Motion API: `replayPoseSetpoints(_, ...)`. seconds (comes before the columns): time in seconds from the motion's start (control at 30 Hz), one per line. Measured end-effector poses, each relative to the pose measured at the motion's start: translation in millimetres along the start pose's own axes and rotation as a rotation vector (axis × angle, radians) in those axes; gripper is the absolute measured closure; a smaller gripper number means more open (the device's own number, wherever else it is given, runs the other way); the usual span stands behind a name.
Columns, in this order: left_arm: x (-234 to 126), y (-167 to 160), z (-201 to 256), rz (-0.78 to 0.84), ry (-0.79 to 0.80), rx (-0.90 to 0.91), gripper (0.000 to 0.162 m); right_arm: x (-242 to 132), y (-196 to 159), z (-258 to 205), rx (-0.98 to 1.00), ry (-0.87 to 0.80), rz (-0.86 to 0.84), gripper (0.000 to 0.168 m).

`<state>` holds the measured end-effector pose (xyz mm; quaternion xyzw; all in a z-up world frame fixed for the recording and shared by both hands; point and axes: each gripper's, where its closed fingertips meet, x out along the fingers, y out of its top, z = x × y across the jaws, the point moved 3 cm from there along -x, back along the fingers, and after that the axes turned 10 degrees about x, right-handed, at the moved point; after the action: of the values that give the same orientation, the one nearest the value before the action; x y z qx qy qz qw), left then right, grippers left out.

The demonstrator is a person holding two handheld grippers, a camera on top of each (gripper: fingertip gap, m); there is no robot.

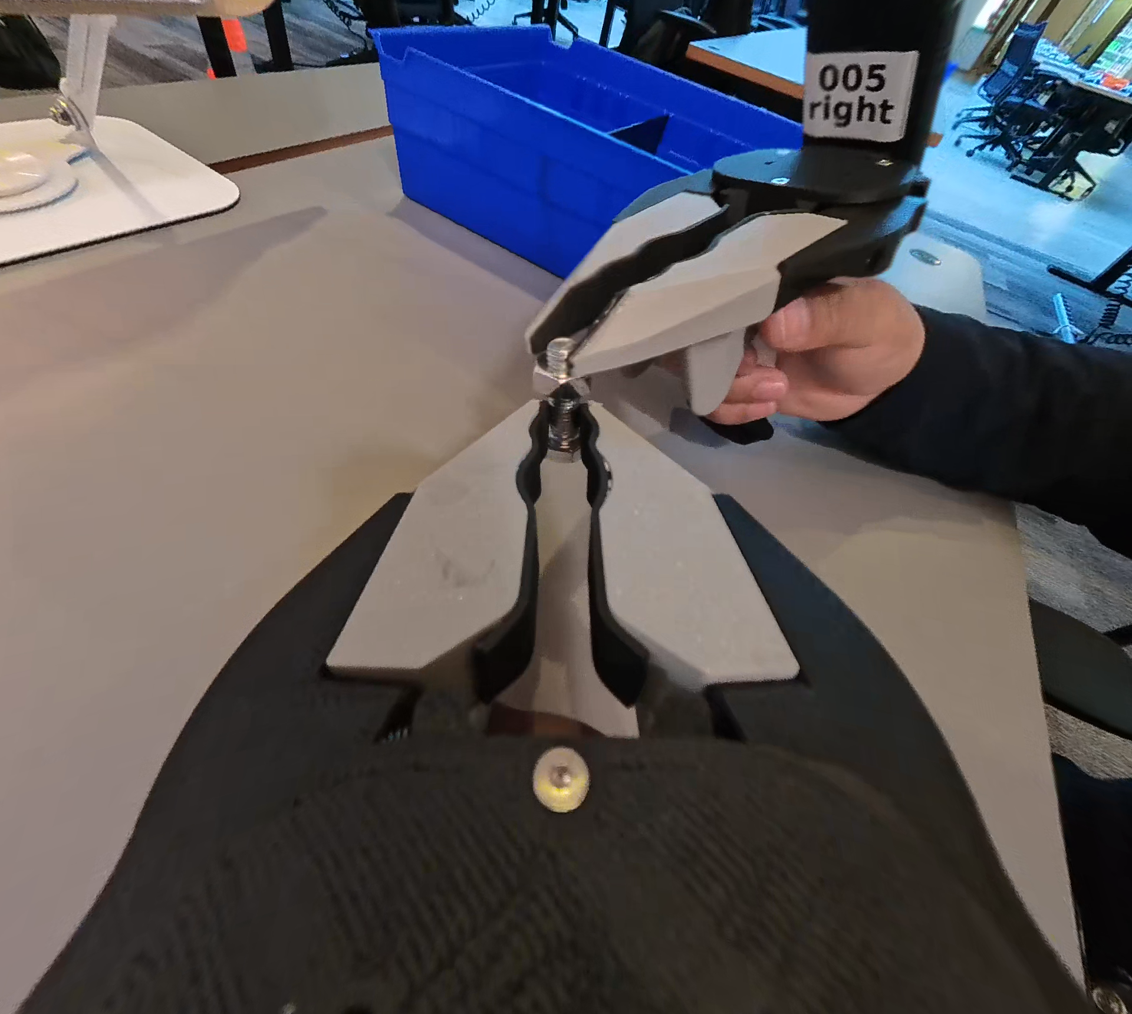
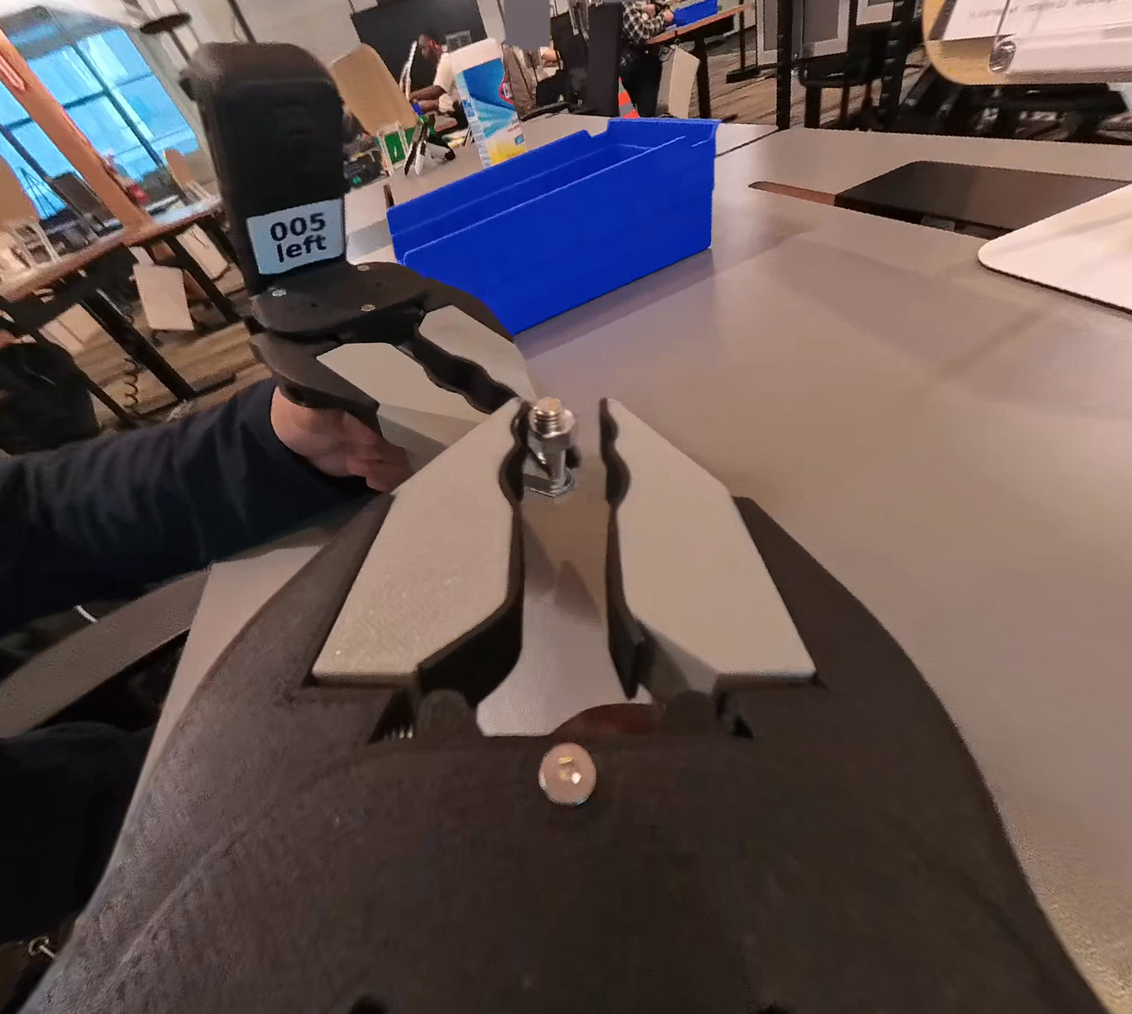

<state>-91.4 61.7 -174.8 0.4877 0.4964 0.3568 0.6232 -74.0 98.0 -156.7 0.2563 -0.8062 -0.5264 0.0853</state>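
Observation:
A steel bolt (image 1: pixel 560 430) stands upright over the grey table (image 1: pixel 245 403), with a hex nut (image 1: pixel 560 379) near its threaded top. My left gripper (image 1: pixel 560 421) is shut on the bolt's shank below the nut. My right gripper (image 1: pixel 554 355) comes in from the right at the bolt's top. In the right wrist view the right gripper (image 2: pixel 560 415) has its jaws apart around the nut (image 2: pixel 547 442): the left finger touches it, the right finger stands clear. The left gripper (image 2: pixel 490 393) reaches in from the left, its tips partly hidden.
A blue plastic bin (image 1: pixel 520 158) with a divider stands on the table just beyond the grippers; it also shows in the right wrist view (image 2: pixel 551 243). A white stand (image 1: pixel 122 182) holding a printed sheet is at the left. A wipes canister (image 2: pixel 490 96) stands behind the bin. Only a small space, under 4 cm, lies between the two pairs of fingers.

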Motion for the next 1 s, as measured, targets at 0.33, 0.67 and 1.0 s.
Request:
replayPoseSetpoints(0.33,-2,3,2,0.008,-0.003,0.019,0.155,3,-4,-5,0.029,0.052,-0.029,0.152)
replayPoseSetpoints(0.67,-2,-1,-9,0.015,0.026,-0.066,0.138,-1,0,1,0.03,0.015,-0.012,0.153)
replayPoseSetpoints(1.0,-2,0,-5,0.029,-0.012,-0.092,0.138,0,1,0,0.006,-0.003,-0.004,0.153)
